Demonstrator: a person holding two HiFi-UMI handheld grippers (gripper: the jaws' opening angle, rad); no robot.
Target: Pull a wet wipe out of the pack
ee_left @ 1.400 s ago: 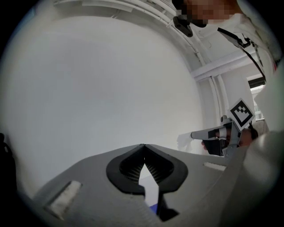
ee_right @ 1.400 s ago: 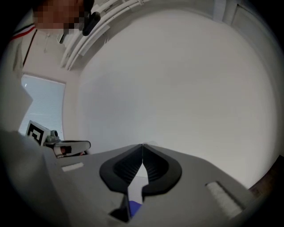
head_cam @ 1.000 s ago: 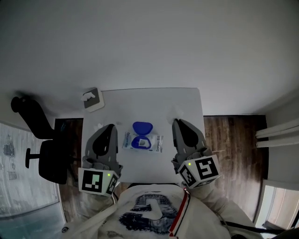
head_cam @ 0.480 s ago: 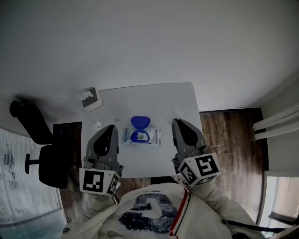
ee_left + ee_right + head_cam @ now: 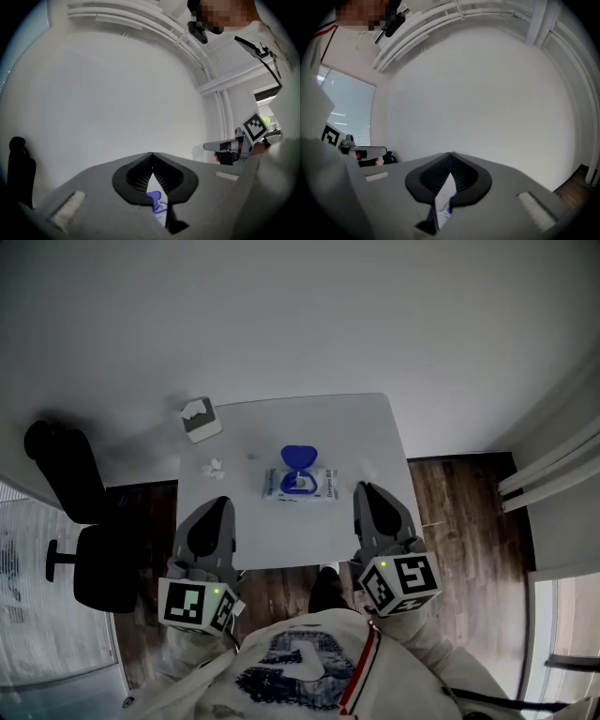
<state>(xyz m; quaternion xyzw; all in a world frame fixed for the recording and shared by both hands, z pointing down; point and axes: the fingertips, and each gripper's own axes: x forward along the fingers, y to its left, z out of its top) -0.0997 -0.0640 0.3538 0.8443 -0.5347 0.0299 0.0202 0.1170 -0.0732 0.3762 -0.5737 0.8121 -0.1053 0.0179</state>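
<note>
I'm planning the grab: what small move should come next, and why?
Probably bring the right gripper forward to the wipe pack and open its jaws: they are shut, empty, short of the pack, whose blue lid already stands open.

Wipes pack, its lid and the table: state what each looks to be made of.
Wipes pack: probably soft plastic film, white with blue print; its outline looks slightly pillowy, not boxy.
Lid: likely rigid moulded plastic, solid blue; it holds its rounded shape while flipped open.
Table: smooth, matte white top, even in tone with no grain; laminate or painted board, which one cannot be told.
</note>
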